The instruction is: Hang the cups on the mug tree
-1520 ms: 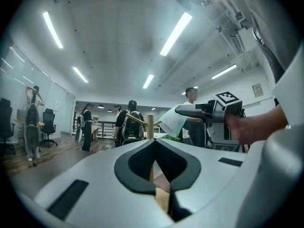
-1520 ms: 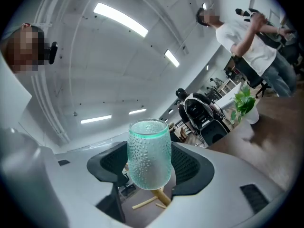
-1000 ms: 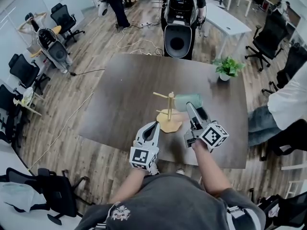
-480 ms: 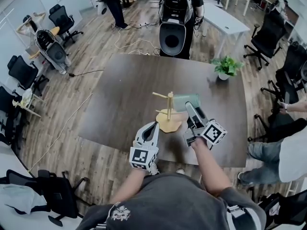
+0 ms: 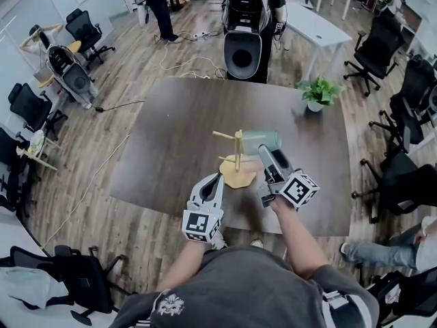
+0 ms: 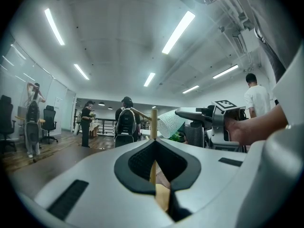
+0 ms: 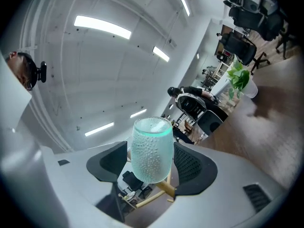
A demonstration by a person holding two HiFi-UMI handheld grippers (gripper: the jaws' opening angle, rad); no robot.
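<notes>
The wooden mug tree (image 5: 237,157) stands on its round base near the front of the dark table (image 5: 177,115). A pale green dimpled cup (image 5: 261,139) is held on its side just right of the tree's post, with my right gripper (image 5: 268,154) shut on it. In the right gripper view the cup (image 7: 151,149) fills the gap between the jaws, and wooden pegs (image 7: 159,192) show just under it. I cannot tell whether it touches a peg. My left gripper (image 5: 216,181) rests shut and holds nothing, just left of the base. The left gripper (image 6: 154,146) looks at the post (image 6: 153,122).
A potted plant (image 5: 317,93) stands at the table's far right corner. A person with a backpack (image 5: 244,26) stands at the far edge. Office chairs (image 5: 382,46) ring the room, and another person (image 5: 156,2) is farther back.
The right gripper and cup have barely shifted beside the tree's post. The left gripper has stayed put. A person at the right edge has walked almost out of view.
</notes>
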